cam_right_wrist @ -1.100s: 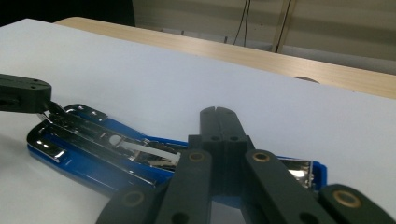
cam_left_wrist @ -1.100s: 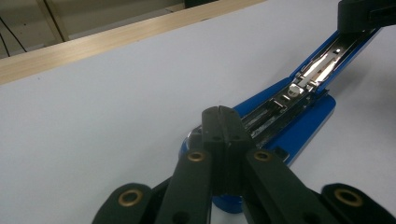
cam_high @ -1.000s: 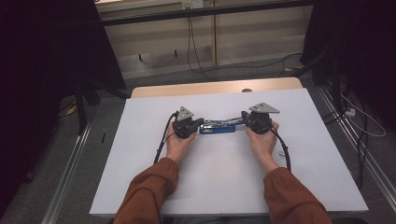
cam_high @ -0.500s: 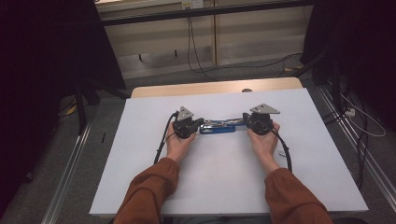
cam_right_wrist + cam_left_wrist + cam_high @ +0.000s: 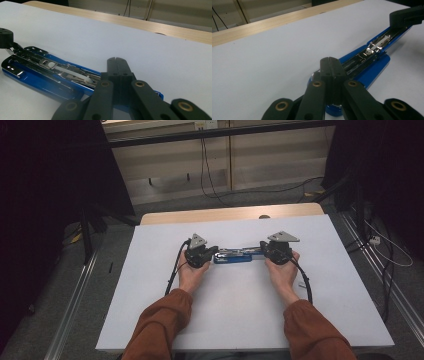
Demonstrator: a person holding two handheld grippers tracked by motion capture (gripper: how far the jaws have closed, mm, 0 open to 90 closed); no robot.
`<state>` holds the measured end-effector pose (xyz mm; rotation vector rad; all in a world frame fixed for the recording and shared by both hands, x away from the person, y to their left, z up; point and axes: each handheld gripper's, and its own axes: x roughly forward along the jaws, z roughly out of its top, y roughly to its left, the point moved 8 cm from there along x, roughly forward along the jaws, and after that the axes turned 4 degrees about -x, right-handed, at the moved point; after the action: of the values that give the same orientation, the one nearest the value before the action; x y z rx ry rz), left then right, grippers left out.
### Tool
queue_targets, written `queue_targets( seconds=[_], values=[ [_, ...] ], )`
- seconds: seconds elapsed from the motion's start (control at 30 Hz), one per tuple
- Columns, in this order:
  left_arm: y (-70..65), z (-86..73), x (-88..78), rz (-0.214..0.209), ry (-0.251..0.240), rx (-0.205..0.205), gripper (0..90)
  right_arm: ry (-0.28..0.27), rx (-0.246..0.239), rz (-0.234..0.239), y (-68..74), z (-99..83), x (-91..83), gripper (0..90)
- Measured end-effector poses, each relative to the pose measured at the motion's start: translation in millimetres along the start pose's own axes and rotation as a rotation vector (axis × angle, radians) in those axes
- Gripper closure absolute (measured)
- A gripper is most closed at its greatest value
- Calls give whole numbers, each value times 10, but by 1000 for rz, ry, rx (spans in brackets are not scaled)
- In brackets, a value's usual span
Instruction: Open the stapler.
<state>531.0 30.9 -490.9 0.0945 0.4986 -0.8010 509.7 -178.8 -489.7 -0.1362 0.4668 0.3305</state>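
I see a blue stapler (image 5: pixel 234 256) lying opened mid-surface on white surface (image 5: pixel 240 315), wooden strip at far edge. Left gripper (image 5: pixel 214 253) and right gripper (image 5: pixel 262 251) at its ends, fingers together. Cables on floor (image 5: pixel 280 195) beyond.

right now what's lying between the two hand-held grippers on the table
A blue stapler, opened out flat with its metal staple channel up, spans the gap between the left hand-held gripper and the right hand-held gripper. The high view shows it.
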Motion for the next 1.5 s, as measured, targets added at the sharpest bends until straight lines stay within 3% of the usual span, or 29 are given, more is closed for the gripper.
queue_targets(
  seconds=[0.47, 0.7, 0.8, 0.9, 0.97, 1.2, 1.33, 1.5],
  values=[
    [-8, 24, -19, -4, -10, -1, 899, -5, 7, 20, 0, 12, 0, 900],
    [-13, 29, -38, -11, -6, 1, 853, -11, 14, 34, -14, 28, -16, 900],
    [-22, 42, -41, -11, -11, -27, 824, -21, 51, 45, -14, 44, -34, 900],
    [-8, 74, -66, -13, -28, -32, 767, -23, 43, 47, -21, 47, -34, 900],
    [0, 108, -104, -21, -42, -15, 706, -20, 44, 44, -40, 34, -29, 900],
    [103, 145, -196, 26, -51, -27, 513, -37, 35, 58, -35, 82, -60, 823],
    [114, 176, -235, 44, -61, -29, 372, -37, 29, 70, -23, 90, -82, 745],
    [116, 173, -263, 59, -52, -19, 233, -51, 20, 72, -18, 121, -118, 570]
  ],
)
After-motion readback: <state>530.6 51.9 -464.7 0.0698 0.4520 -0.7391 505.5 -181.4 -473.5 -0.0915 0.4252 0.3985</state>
